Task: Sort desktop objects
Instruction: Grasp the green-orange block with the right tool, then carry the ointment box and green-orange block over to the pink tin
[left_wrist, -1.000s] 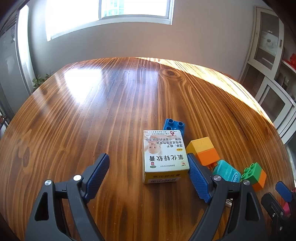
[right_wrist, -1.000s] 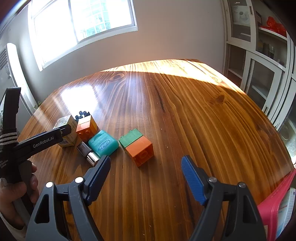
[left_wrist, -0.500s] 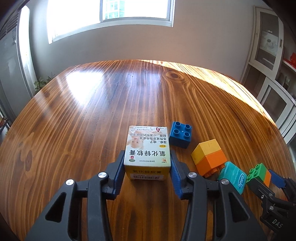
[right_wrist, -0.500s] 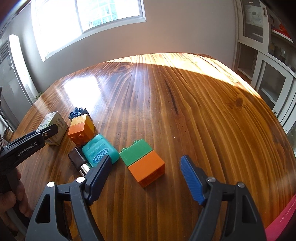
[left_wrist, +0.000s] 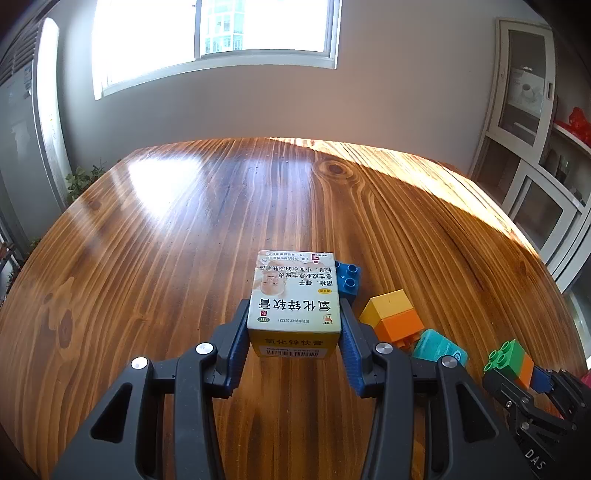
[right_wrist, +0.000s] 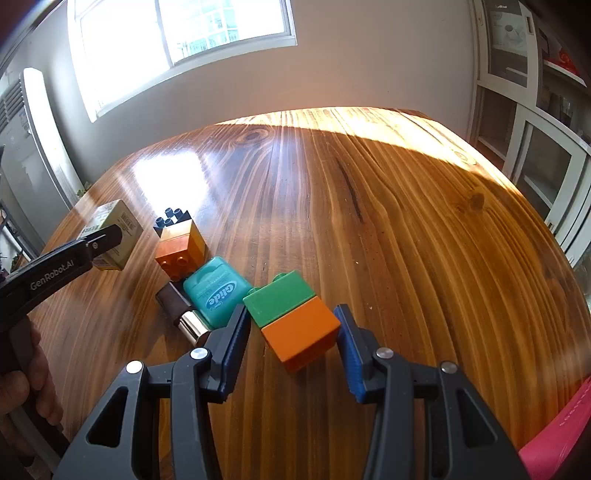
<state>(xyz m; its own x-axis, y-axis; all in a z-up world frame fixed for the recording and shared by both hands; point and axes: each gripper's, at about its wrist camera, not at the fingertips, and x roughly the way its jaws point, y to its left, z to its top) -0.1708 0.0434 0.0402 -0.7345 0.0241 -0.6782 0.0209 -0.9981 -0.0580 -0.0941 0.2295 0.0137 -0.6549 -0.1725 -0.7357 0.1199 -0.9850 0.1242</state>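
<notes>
- Now: left gripper (left_wrist: 294, 334) is clamped on the ointment box (left_wrist: 295, 295), both blue pads flat against its sides; box appears lifted clear of the wooden table (left_wrist: 184, 240).
- Box top reads "氧化锌软膏", green "OTC" mark, barcode on the near face.
- Right gripper (right_wrist: 291, 339) jaws have just been closing, now around the green-and-orange brick (right_wrist: 293, 319), which sits on the table; pads at its sides, contact not certain.
- Teal floss case (right_wrist: 216, 291) reads "Glide", just left of the brick.
- Left gripper's arm reads "GenRobot.AI".
</notes>
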